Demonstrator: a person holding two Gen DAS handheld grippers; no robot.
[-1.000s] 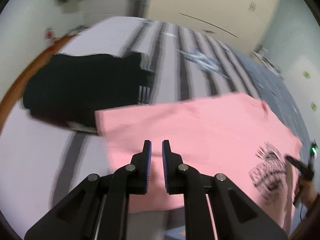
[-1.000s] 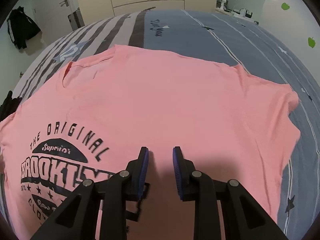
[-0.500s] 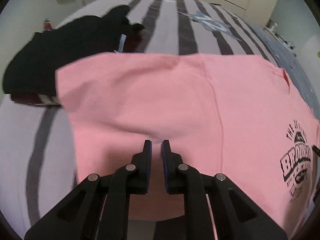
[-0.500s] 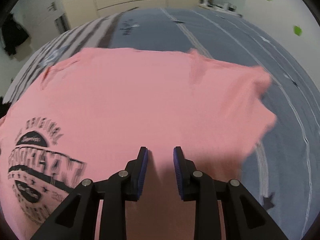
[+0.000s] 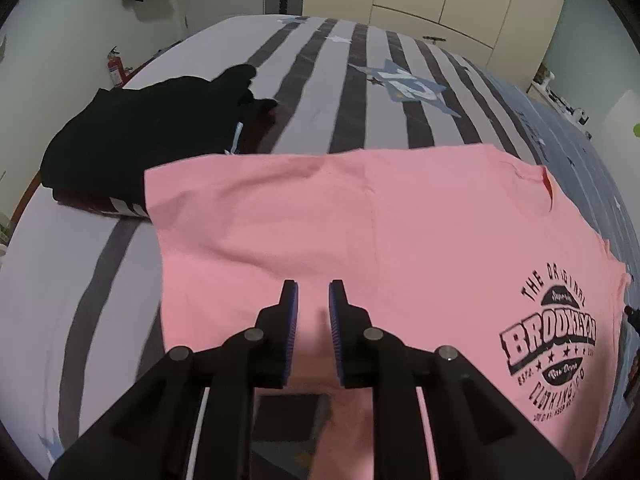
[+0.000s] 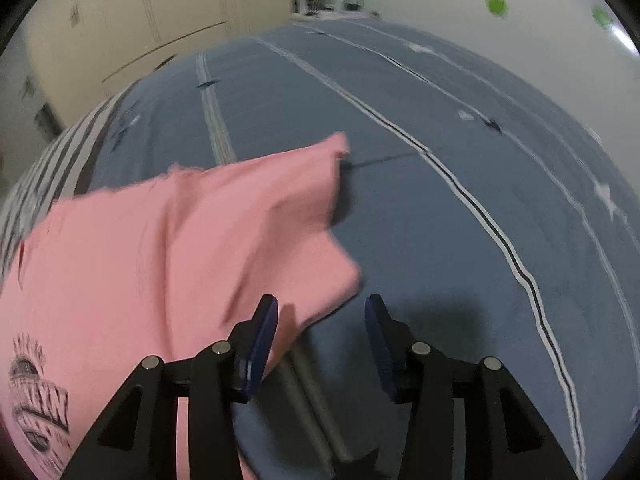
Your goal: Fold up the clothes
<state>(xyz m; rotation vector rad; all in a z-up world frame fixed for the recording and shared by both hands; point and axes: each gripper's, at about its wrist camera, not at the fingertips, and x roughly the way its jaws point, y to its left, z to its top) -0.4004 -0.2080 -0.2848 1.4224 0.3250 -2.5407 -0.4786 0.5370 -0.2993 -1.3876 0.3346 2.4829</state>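
Note:
A pink T-shirt point(image 5: 360, 220) with a black "Brooklyn" print point(image 5: 552, 344) lies spread, print up, on the bed. My left gripper point(image 5: 313, 294) hovers low over its near left part. Its jaws are a narrow gap apart and opening, and pink cloth shows in the gap without being pinched. In the right wrist view the pink T-shirt point(image 6: 160, 248) ends in a blurred sleeve corner. My right gripper point(image 6: 320, 308) is at that edge with its jaws wide and opening. The cloth's edge lies beside the left fingertip point(image 6: 266, 320), and blue bedcover shows between the pads.
A stack of folded black clothes point(image 5: 140, 140) sits on the bed left of the shirt, touching its far left corner. The bedcover is grey-striped point(image 5: 360, 80) on the left and blue point(image 6: 440, 160) on the right. Cream wardrobes point(image 5: 440, 0) stand beyond, and a fire extinguisher point(image 5: 116, 68) is by the left wall.
My right gripper slid right from mid-shirt to the sleeve edge and its jaws spread wide. The left gripper's jaws parted slightly as it shifted over the shirt's left part.

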